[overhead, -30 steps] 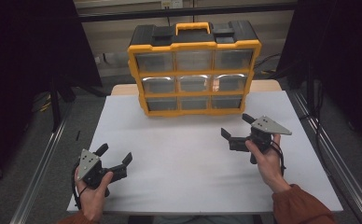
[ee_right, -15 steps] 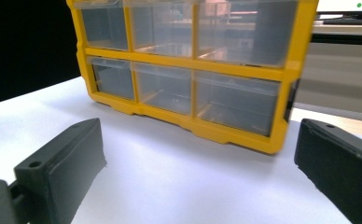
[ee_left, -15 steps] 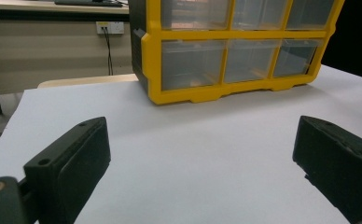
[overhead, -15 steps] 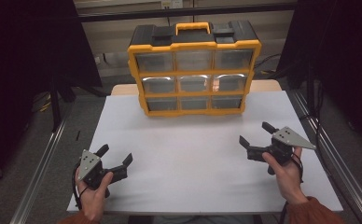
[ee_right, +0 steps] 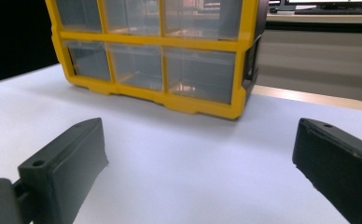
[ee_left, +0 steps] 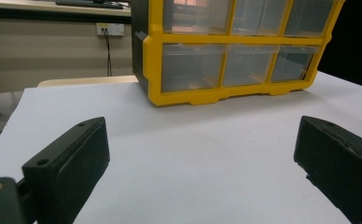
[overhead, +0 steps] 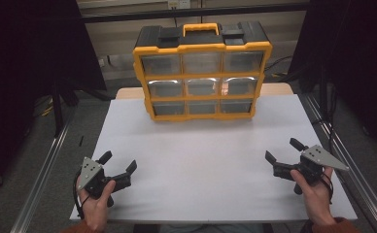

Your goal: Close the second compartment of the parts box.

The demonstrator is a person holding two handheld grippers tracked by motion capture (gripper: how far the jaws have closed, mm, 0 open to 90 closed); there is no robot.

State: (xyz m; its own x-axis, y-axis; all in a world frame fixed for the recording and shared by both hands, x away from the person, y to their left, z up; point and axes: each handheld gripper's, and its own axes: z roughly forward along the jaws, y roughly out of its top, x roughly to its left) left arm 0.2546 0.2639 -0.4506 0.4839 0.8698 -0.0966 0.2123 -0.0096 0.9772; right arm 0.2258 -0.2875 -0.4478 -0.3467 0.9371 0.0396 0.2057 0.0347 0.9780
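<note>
High view first: the organiser box stands upright at the far edge of the table, a yellow plastic frame with a black top, a yellow carry handle and nine clear drawers in three rows of three. The drawer fronts are glossy and catch the light; the table's white sheet is matte and smooth. Both grippers sit well short of the box, on the person's side of it. The left gripper is held low at the near left corner, jaws spread wide with nothing between them, a grey three-cornered plate on top. The right gripper is at the near right, jaws likewise apart and empty, its grey plate pointing out toward the table's edge.

Left gripper view: blocky matte black jaws at either side, bare white sheet between, the box's lower drawers straight ahead and nothing in the way. Right gripper view: same story, the box seen from its right corner, a wooden strip of table edge showing beyond it. Behind the box runs a pale wall with a socket plate.

Against a second ago, the right gripper has pulled back from the box and out toward the right edge; the left has barely shifted.
</note>
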